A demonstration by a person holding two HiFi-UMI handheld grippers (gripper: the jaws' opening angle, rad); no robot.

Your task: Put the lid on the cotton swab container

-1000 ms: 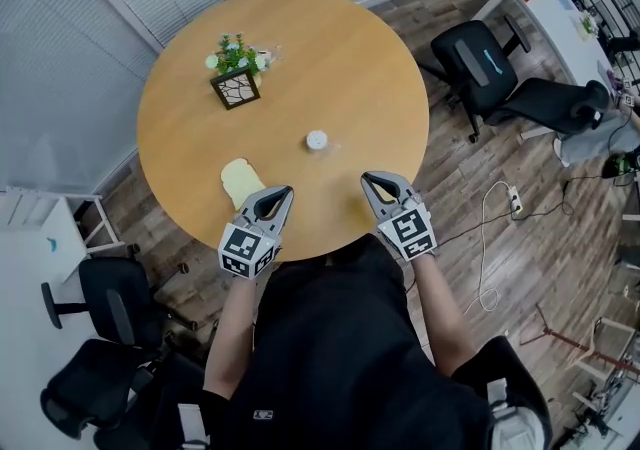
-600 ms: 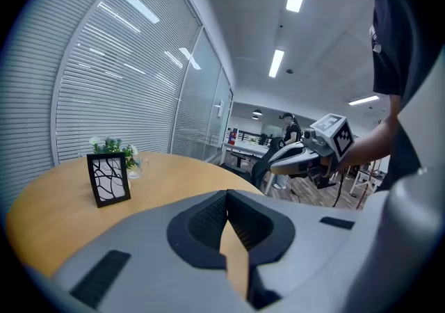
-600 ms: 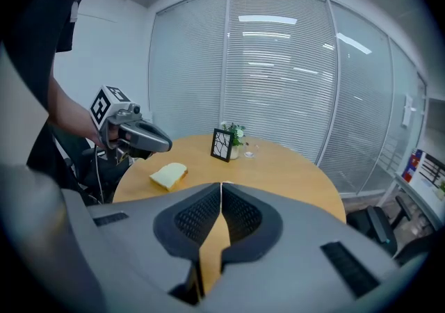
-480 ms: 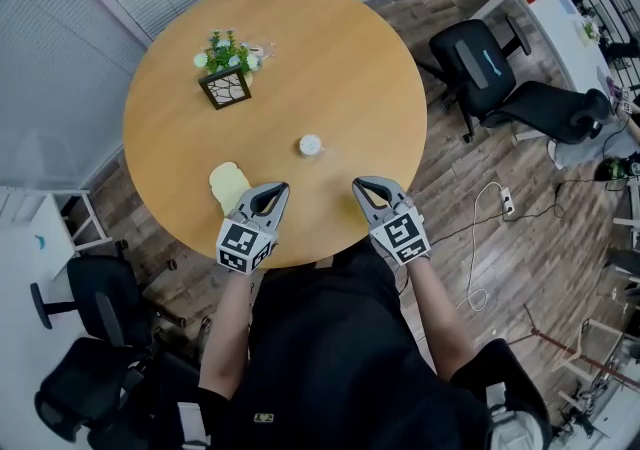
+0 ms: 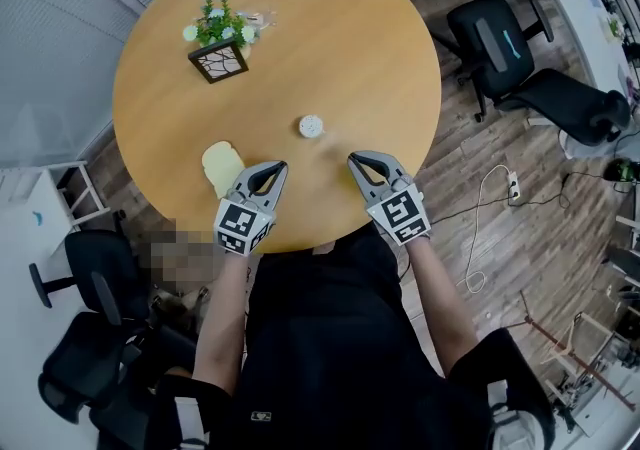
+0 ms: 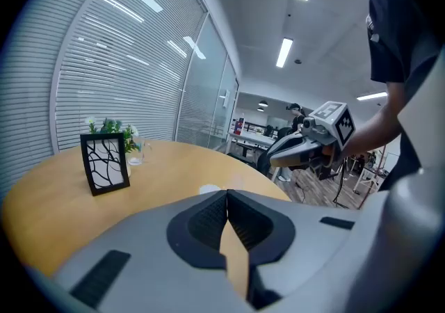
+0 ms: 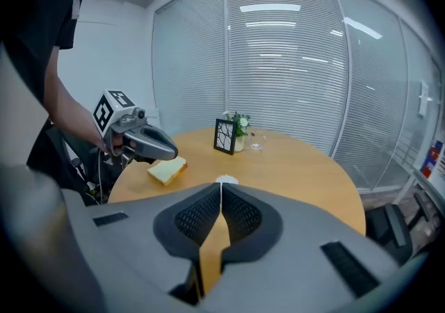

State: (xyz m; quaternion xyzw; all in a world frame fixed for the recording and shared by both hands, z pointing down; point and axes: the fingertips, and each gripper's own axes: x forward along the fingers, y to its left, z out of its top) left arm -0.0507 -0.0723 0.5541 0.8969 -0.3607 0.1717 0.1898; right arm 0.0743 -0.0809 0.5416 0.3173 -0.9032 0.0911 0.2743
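Observation:
A small white round container (image 5: 311,126) stands near the middle of the round wooden table (image 5: 380,58); it also peeks above the jaws as the container (image 6: 208,189) and the container (image 7: 226,180). A small clear thing (image 7: 257,145) lies beside the plant. My left gripper (image 5: 274,169) hovers over the table's near edge, short of the container and to its left, shut and empty. My right gripper (image 5: 357,159) hovers to the container's right, also shut and empty. In the gripper views the pads of the left gripper (image 6: 227,193) and the right gripper (image 7: 221,186) meet with nothing between them.
A pale yellow slab (image 5: 221,167) lies just left of my left gripper. A potted plant with a black frame (image 5: 218,48) stands at the table's far left. Office chairs (image 5: 500,48) stand on the wooden floor to the right, another chair (image 5: 100,278) to the left.
Both grippers have sunk a little over the table's near edge, and the head view has shifted. Their jaws stay shut. Nothing on the table has moved.

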